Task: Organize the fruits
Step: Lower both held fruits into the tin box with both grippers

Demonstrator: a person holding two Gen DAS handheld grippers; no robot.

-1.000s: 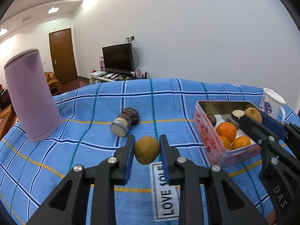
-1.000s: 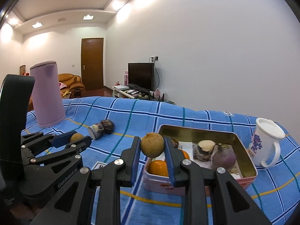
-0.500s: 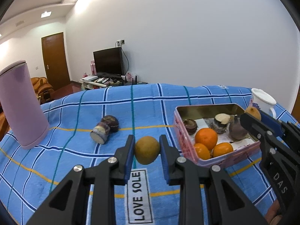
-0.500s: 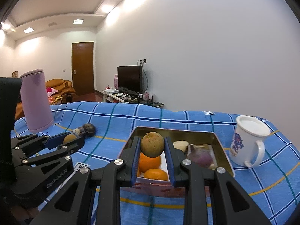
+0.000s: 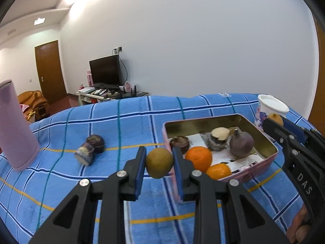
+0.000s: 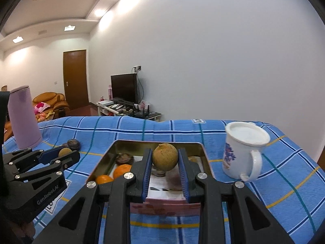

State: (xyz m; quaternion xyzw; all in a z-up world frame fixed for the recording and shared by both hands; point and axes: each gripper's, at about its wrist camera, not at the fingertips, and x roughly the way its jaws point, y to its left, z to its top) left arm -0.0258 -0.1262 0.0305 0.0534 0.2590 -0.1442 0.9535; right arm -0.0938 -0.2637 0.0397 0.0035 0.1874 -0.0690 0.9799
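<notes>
The left gripper (image 5: pixel 159 163) clamps a brown fruit (image 5: pixel 159 162) just left of the tin (image 5: pixel 266 142). The right gripper (image 6: pixel 165 160) clamps another fruit (image 6: pixel 165 159) above the tin, which holds oranges (image 5: pixel 198 158).

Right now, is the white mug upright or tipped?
Upright: the mug stands on its base on the cloth, lid on top, handle at the side.

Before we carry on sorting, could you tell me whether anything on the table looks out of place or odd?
Yes: two dark purple fruits lie loose on the blue checked cloth, left of the tin that holds the other fruit. One lies on its side showing a cut end. Nothing looks spilled or broken.
</notes>
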